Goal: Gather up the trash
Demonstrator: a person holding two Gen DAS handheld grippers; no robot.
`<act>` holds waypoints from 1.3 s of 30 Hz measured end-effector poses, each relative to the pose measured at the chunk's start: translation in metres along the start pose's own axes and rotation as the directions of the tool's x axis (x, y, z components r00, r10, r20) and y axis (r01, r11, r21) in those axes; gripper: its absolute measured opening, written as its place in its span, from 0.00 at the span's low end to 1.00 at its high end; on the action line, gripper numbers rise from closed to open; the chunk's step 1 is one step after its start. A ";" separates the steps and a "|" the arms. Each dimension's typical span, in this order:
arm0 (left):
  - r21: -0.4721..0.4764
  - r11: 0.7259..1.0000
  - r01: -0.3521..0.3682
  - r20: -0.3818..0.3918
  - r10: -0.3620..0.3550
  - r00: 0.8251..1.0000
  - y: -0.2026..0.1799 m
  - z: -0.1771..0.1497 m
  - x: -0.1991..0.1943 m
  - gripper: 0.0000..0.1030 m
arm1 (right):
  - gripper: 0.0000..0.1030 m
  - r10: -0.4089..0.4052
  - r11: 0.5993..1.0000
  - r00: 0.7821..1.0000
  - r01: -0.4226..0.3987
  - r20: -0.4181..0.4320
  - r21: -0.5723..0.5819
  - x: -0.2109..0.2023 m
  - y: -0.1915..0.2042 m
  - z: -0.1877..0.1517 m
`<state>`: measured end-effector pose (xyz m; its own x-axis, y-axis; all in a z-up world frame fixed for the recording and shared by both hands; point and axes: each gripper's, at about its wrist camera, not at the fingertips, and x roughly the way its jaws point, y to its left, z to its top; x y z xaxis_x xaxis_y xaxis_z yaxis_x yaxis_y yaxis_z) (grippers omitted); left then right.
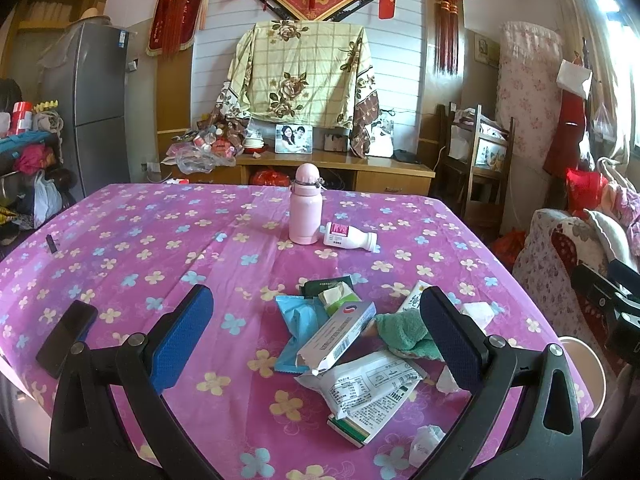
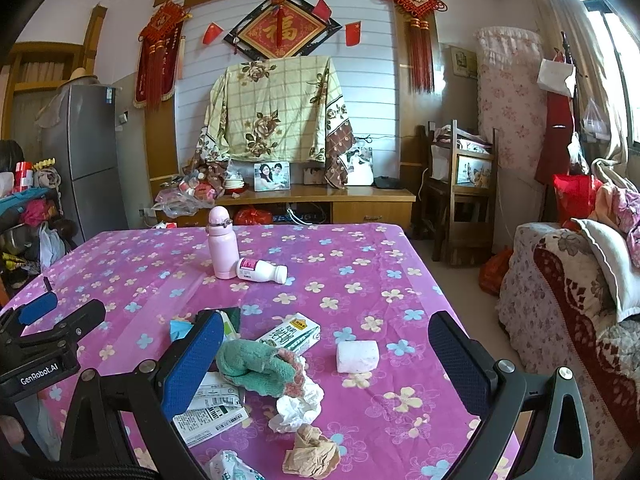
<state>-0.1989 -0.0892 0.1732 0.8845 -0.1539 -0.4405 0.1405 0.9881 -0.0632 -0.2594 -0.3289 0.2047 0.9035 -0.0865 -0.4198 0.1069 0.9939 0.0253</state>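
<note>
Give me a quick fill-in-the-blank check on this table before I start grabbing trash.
1. The pink flask stands ____ on the tablecloth.
2. The small white bottle beside the flask lies on its ____.
3. The jaws of the right gripper are ____.
4. The towel in the trash pile is ____ in colour.

Missing words: upright; side; open; green

2 bottles (image 2: 222,248), 3 cartons (image 2: 290,338), 3 paper wads (image 2: 298,410).
</note>
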 end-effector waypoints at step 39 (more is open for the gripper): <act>0.000 1.000 0.010 -0.011 -0.010 1.000 -0.006 -0.003 0.005 1.00 | 0.99 -0.003 1.000 1.000 0.003 -0.027 -0.011 0.002 -0.010 -0.002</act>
<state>-0.1963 -0.0962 0.1686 0.8782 -0.1633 -0.4495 0.1489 0.9865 -0.0676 -0.2599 -0.3385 0.2016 0.8915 -0.0879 -0.4444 0.1050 0.9944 0.0140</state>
